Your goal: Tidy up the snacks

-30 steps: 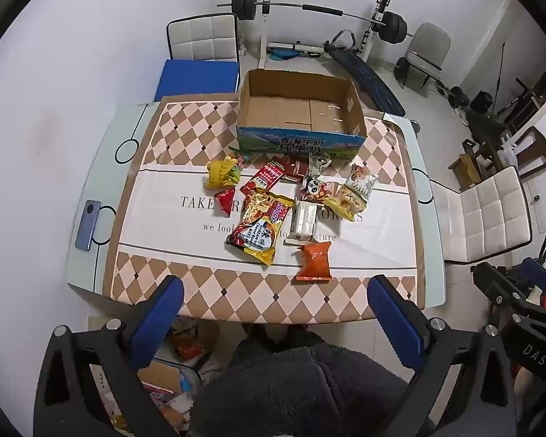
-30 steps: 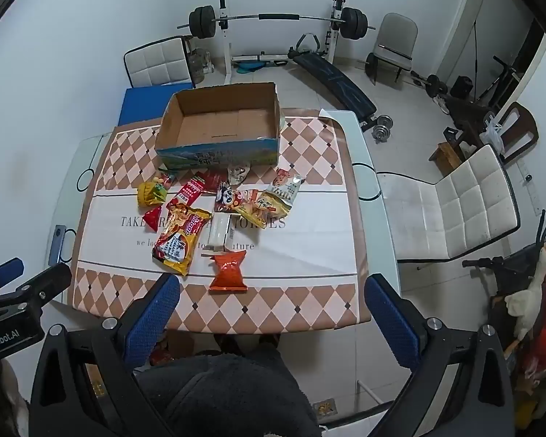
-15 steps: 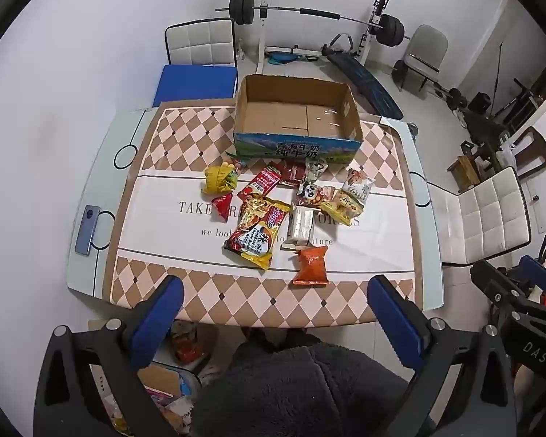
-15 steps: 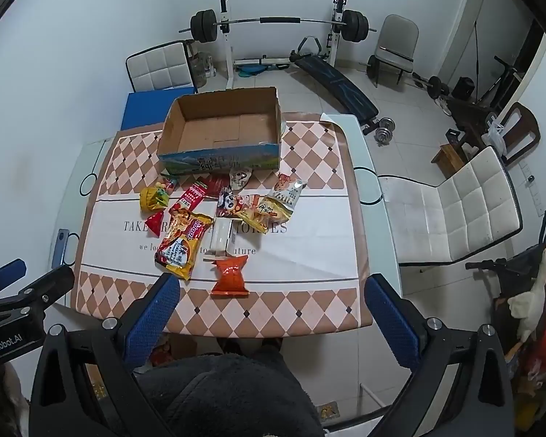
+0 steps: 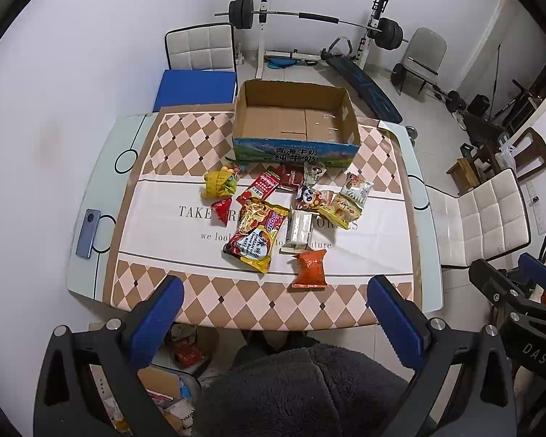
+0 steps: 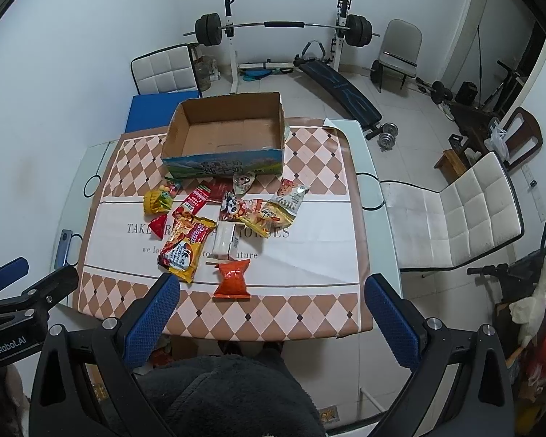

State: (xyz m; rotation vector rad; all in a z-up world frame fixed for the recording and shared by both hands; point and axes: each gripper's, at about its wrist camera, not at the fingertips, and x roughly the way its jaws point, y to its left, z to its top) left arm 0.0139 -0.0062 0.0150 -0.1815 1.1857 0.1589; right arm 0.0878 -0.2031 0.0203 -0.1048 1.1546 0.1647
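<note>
An empty cardboard box (image 5: 295,120) (image 6: 225,131) stands at the far side of the table. In front of it lie several snack packs: a large noodle bag (image 5: 257,234) (image 6: 185,245), an orange pouch (image 5: 310,268) (image 6: 233,278), a white pack (image 5: 299,228) (image 6: 225,240), a small red triangle pack (image 5: 222,210) and a yellow bag (image 5: 218,184). My left gripper (image 5: 275,318) and my right gripper (image 6: 271,317) both hang high above the table's near edge, open, with nothing between the blue pads.
A phone (image 5: 88,233) lies at the table's left rim. White chairs (image 5: 491,215) stand at the right and far side. A barbell rack (image 6: 284,29) and weight bench fill the room behind. A person's dark fleece garment (image 5: 305,389) is below the grippers.
Both grippers have risen and drawn back a little, so the table looks smaller and farther. Nothing on the table has moved.
</note>
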